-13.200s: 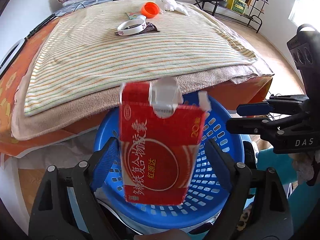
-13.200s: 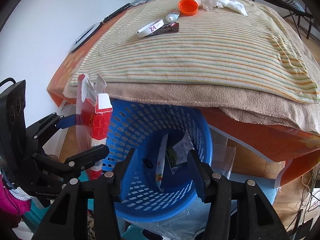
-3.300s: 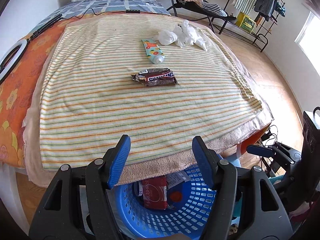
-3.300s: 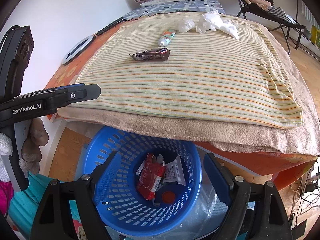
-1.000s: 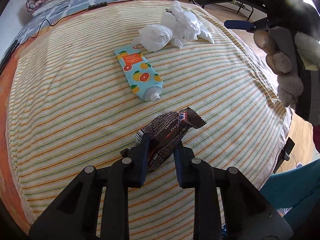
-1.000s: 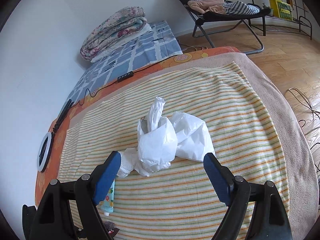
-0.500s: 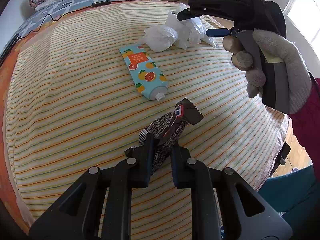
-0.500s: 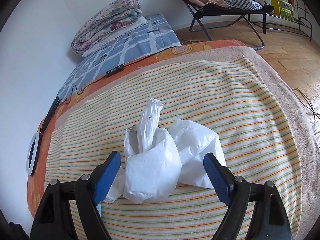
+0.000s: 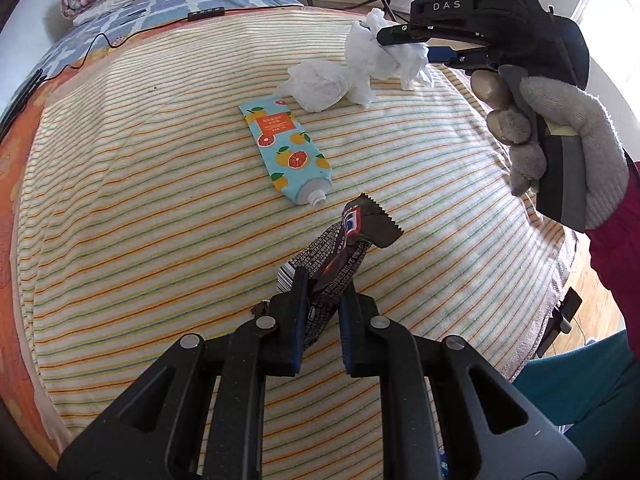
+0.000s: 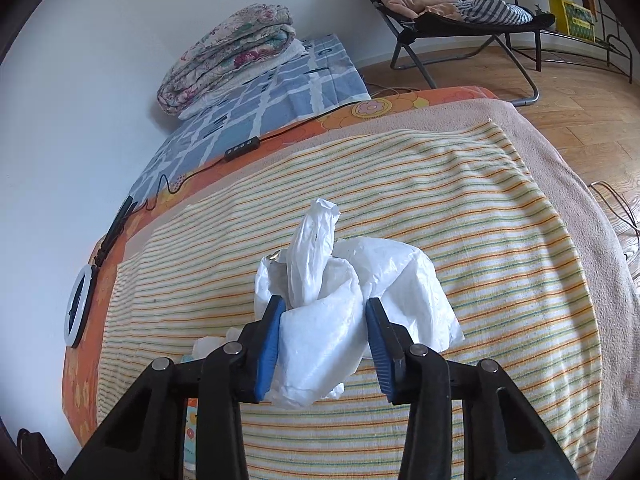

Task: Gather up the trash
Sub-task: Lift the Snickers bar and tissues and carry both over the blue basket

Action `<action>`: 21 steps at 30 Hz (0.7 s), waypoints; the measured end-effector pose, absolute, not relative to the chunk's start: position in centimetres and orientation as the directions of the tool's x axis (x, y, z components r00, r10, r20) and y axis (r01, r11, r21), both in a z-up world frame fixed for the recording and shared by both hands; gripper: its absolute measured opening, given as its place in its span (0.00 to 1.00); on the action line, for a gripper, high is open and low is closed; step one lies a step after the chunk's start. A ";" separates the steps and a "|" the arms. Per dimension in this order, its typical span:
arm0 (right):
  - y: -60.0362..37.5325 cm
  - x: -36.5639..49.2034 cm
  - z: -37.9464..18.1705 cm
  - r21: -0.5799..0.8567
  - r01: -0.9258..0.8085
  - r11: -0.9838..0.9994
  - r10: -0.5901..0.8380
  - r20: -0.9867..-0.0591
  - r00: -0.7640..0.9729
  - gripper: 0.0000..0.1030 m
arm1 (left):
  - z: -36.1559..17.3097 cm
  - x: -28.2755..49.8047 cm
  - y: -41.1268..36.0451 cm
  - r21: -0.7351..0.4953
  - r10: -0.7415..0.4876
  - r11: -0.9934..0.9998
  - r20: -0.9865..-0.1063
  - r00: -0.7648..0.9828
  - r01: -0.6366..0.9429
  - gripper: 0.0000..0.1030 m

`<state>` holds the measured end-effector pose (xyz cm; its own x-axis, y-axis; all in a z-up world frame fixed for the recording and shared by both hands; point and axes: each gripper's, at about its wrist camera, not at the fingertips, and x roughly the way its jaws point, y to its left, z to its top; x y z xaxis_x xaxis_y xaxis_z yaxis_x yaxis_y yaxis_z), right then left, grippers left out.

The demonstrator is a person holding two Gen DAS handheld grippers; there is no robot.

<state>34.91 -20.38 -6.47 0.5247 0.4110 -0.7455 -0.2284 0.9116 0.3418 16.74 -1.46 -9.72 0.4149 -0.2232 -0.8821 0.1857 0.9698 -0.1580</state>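
My left gripper [image 9: 323,286] is shut on a dark candy bar wrapper [image 9: 344,246] and holds its far end tilted up off the striped blanket [image 9: 140,200]. A light blue tube with orange fruit print [image 9: 286,152] lies just beyond it. My right gripper [image 10: 322,314] is closed around a crumpled white plastic bag [image 10: 340,304] on the blanket [image 10: 500,240]. The bag [image 9: 360,64] and the right gripper [image 9: 404,38] also show in the left wrist view at the far right. A second white wad [image 9: 320,84] lies beside it.
A folded quilt [image 10: 228,56] sits at the bed's head. A black cable with a remote [image 10: 242,148] and a ring light [image 10: 80,304] lie along the left edge. A folding chair with clothes [image 10: 460,12] stands on the wooden floor beyond the bed.
My right gripper has closed in on the white bag, which now sits between its fingers. My left gripper has lifted the wrapper a little higher.
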 end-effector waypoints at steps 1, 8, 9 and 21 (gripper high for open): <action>-20.5 34.6 -5.9 0.328 -0.236 0.915 0.404 -0.738 0.540 0.40 | -9.5 16.6 -1.5 -0.156 -0.222 0.970 -0.880 0.419 0.185 0.12; -21.2 31.6 -1.5 0.276 -0.285 0.918 0.396 -0.682 0.614 0.40 | -7.4 15.8 -1.1 -0.156 -0.219 0.973 -0.861 0.458 0.172 0.12; -21.2 31.0 -1.0 0.266 -0.297 0.917 0.397 -0.677 0.620 0.40 | -7.1 15.6 -1.1 -0.158 -0.220 0.973 -0.858 0.464 0.169 0.12; -22.6 23.7 2.4 0.264 -0.379 0.887 0.453 -0.653 0.606 0.40 | -3.8 12.2 -1.4 -0.153 -0.215 0.975 -0.825 0.523 0.160 0.12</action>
<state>23.74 -22.60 2.39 0.6065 0.4534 -0.6531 -0.3788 0.8870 0.2640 12.17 -1.45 -3.80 0.5231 -0.2154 -0.8246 0.1599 0.9752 -0.1533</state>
